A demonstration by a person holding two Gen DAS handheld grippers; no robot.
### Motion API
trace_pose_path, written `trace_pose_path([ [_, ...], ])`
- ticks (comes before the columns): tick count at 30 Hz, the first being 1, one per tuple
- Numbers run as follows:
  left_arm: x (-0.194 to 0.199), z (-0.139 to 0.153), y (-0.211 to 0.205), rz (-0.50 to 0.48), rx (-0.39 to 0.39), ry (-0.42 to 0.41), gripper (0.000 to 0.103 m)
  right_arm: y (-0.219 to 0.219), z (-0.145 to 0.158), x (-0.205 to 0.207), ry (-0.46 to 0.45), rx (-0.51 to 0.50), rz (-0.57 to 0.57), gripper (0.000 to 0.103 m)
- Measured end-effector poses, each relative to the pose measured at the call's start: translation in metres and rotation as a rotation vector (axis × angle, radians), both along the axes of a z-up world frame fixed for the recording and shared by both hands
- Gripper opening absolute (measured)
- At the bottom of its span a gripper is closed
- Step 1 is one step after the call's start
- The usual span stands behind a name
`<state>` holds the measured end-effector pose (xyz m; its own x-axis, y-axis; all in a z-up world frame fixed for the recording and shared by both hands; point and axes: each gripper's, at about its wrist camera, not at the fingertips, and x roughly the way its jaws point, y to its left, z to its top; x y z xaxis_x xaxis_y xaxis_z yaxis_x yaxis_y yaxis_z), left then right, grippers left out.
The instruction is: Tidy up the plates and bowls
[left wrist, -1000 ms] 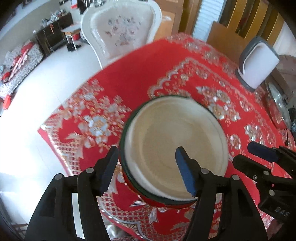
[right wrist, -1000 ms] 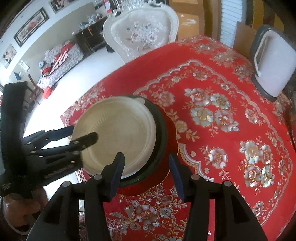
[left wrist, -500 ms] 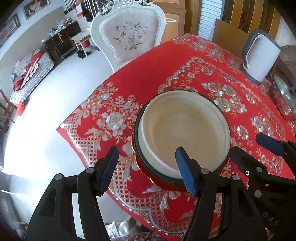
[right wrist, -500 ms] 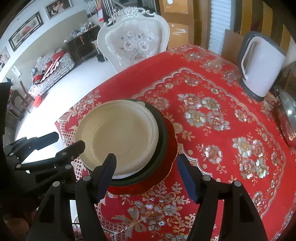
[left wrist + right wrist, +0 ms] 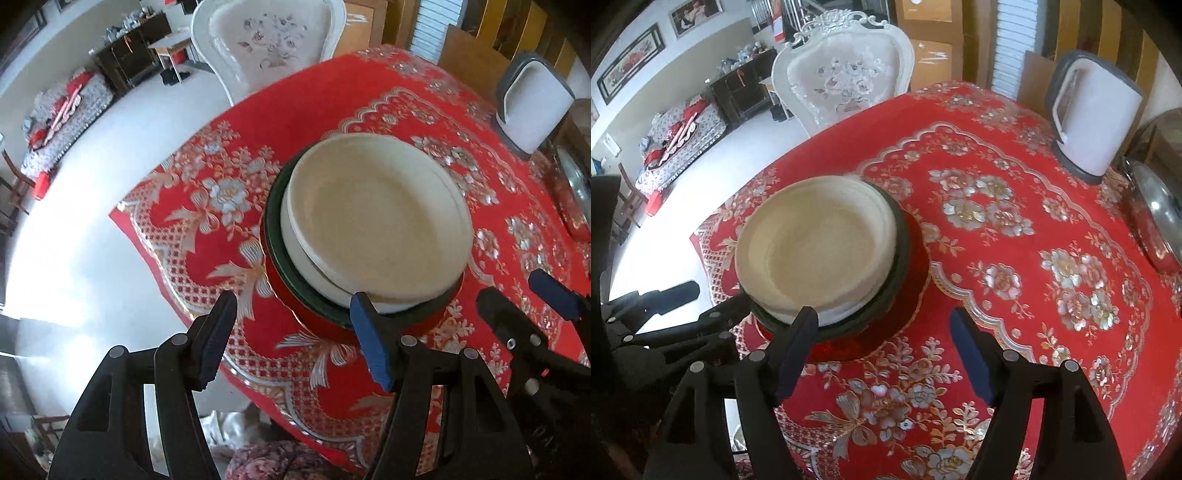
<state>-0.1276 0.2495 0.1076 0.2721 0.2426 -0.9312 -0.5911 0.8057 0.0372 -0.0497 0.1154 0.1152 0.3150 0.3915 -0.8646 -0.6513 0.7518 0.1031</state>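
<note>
Stack (image 5: pixel 827 258) released on bench (image 5: pixel 1034 229): right gripper (image 5: pixel 882 354) jaws just opened wide, empty; left gripper (image 5: pixel 295 339) half open, empty; stacking apparently complete.

Home dining room, red floral tablecloth (image 5: pixel 1015 258), ornate chair (image 5: pixel 846 74), sofa (image 5: pixel 679 136)

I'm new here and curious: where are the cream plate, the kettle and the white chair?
Cream plate (image 5: pixel 820 247), right wrist view, its centre.
Kettle (image 5: pixel 1097 110), right wrist view, its white body.
White chair (image 5: pixel 273 40), left wrist view, its padded backrest.
</note>
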Motion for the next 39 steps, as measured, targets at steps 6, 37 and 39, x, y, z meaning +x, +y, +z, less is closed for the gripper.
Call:
trace_pose_path([
  [6,-0.001,0.011,-0.006,-0.029,0.0,-0.055,0.065,-0.011,-0.003,0.008,0.019,0.012,-0.024,0.074],
  [37,0.009,0.015,-0.017,-0.108,0.093,-0.057,0.065,-0.005,-0.009,0.013,0.035,0.018,0.033,0.074],
  [39,0.009,0.015,-0.016,-0.108,0.089,-0.055,0.065,-0.005,-0.01,0.014,0.037,0.017,0.031,0.074],
])
